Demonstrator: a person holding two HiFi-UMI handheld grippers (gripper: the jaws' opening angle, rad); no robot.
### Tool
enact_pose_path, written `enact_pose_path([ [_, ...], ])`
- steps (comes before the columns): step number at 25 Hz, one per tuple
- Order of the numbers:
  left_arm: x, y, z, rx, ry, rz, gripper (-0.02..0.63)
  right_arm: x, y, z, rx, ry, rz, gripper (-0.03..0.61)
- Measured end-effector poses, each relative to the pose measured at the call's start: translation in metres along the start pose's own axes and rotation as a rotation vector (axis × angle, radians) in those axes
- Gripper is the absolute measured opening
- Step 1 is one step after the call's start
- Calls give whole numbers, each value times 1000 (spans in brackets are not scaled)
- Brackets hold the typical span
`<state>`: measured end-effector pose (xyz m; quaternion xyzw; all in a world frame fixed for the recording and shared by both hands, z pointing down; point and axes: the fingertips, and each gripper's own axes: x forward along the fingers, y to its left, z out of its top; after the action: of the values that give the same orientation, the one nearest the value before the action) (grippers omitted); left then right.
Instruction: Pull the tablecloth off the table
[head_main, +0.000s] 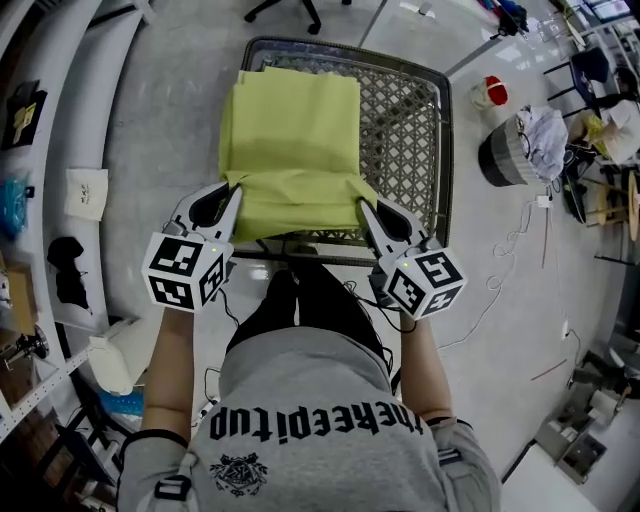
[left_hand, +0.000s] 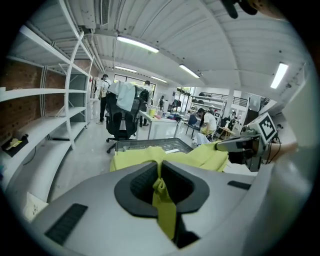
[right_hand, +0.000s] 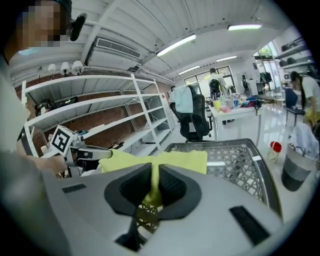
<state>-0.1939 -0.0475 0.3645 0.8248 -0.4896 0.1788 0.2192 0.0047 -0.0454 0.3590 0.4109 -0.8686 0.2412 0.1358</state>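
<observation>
Grip: your L tongs (head_main: 236, 187) & R tongs (head_main: 362, 203) each clamped a near tablecloth (head_main: 290, 140) corner.
Cloth: lay straight ahead on the counter (head_main: 405, 130), long axis away from you.

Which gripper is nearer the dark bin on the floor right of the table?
Right. The right gripper, clamped on a near corner of the tablecloth, is at the table side facing the bin; the left gripper holds the other near corner, farther away.

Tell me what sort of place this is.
Probably an open workshop or lab office: white metal shelving against a brick wall, a black swivel office chair, and a white work desk.
</observation>
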Motion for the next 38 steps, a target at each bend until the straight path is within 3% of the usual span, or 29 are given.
enact_pose_path([
  [11, 58, 36, 48, -8, 24, 86, 37, 62, -48, 56, -31, 11, 52, 46],
  [19, 103, 62, 68, -22, 61, 133, 37, 105, -82, 75, -19, 17, 77, 46],
  [33, 174, 103, 68, -66, 124, 36, 41, 172, -129, 75, 33, 87, -62, 55],
  [38, 187, 115, 66, -14, 104, 98, 68, 187, -137, 74, 28, 112, -101, 82],
])
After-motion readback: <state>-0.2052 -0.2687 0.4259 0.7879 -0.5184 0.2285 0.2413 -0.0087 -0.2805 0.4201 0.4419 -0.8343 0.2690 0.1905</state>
